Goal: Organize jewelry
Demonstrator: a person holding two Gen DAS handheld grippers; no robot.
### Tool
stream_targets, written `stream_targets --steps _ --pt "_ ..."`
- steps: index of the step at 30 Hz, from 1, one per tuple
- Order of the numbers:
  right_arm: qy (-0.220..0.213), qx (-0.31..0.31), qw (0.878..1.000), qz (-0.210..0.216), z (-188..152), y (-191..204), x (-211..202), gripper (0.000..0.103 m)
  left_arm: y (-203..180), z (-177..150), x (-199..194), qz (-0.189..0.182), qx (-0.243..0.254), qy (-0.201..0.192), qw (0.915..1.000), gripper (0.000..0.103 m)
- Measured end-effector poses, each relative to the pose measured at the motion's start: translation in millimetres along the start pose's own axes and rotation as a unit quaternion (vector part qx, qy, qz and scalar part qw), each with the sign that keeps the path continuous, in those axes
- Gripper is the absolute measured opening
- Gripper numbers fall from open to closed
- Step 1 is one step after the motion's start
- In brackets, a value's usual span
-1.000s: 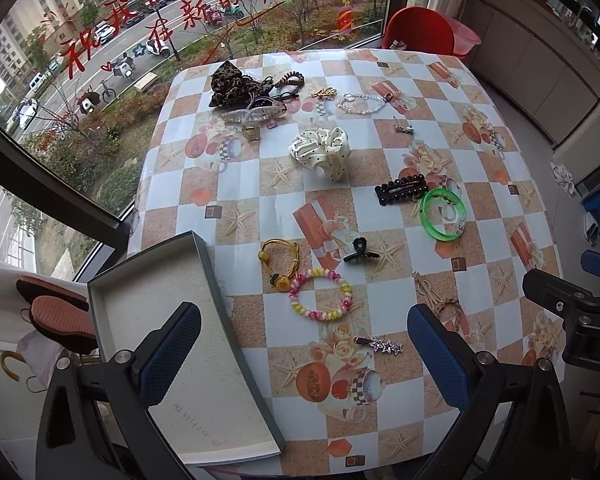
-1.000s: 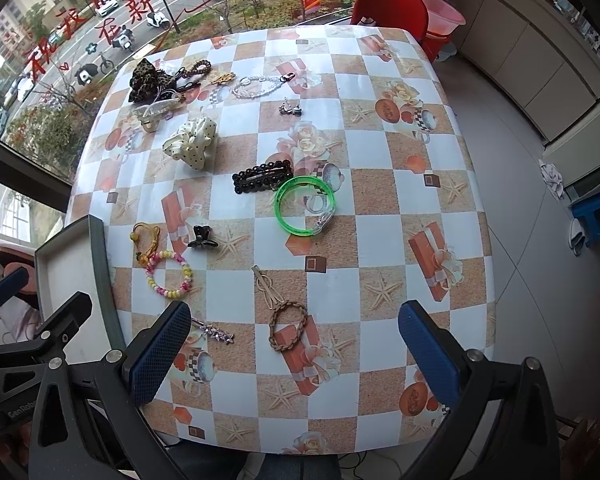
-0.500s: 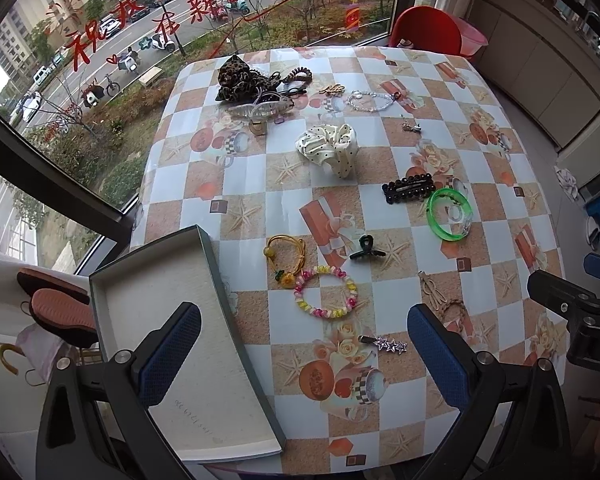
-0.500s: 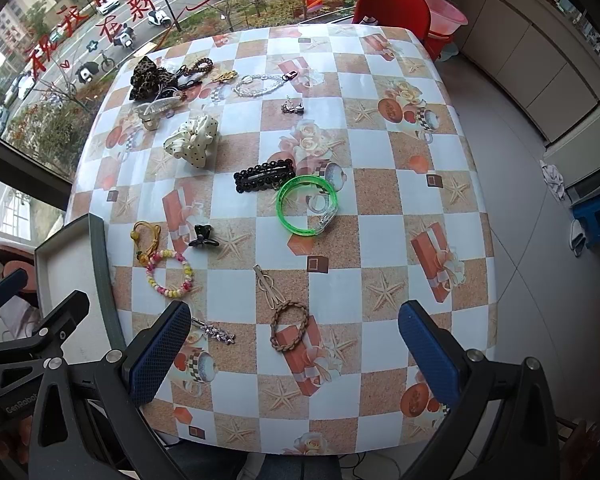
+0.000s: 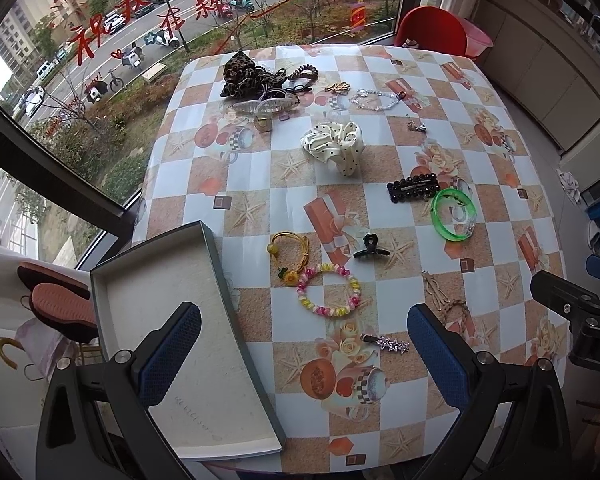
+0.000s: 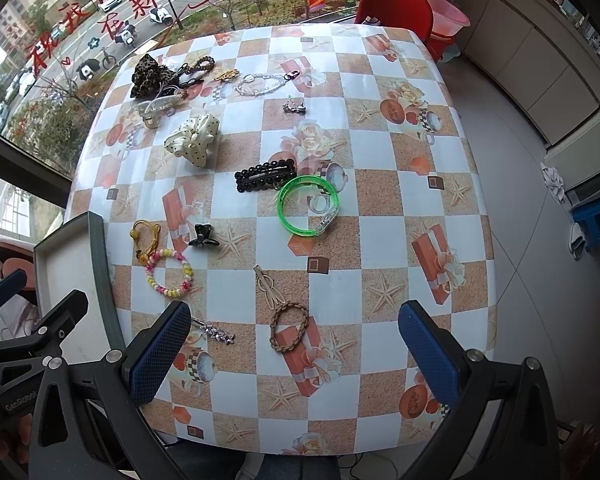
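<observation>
glossy tablecloth, translucent plastic bangle

The right gripper hangs above the near edge of the table, its blue pads spread wide with nothing between them. Below lie a braided brown ring and a star hair clip; farther off, a green bangle touches a black beaded clip

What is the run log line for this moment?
left gripper: open | right gripper: open | box: empty | beaded bracelet: on table
</observation>
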State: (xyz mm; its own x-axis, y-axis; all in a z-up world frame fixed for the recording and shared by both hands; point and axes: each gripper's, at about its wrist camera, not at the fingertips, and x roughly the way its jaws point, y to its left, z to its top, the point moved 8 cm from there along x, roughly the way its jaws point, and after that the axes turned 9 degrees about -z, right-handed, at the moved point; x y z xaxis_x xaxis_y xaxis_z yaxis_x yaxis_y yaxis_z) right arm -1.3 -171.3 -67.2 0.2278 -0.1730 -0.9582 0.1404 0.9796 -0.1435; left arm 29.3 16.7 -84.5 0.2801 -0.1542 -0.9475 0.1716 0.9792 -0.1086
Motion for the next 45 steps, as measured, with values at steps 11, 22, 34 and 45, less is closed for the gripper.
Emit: stream_targets --steps 11,22,34,45 --pt "0.001 0.000 1.000 0.000 1.4 -2.4 -2.4 0.103 -0.2 -0.4 -0.1 0.000 0.000 0.000 1.0000 0.103" --pt "0.002 0.000 1.000 0.000 1.1 -4.4 -1.5 0.103 -0.9 -3.2 1.8 0.002 -0.001 0.003 1.0000 0.103" --pt "0.005 0.001 1.000 -0.001 1.0 1.8 -0.2 0.103 -1.8 -4.2 7.4 0.004 -0.003 0.014 0.9999 0.103" --pt "0.016 0.004 1.000 0.001 -5.0 -10.4 13.6 0.103 5.5 -4.0 17.6 0.014 -0.016 0.021 0.9996 0.103"
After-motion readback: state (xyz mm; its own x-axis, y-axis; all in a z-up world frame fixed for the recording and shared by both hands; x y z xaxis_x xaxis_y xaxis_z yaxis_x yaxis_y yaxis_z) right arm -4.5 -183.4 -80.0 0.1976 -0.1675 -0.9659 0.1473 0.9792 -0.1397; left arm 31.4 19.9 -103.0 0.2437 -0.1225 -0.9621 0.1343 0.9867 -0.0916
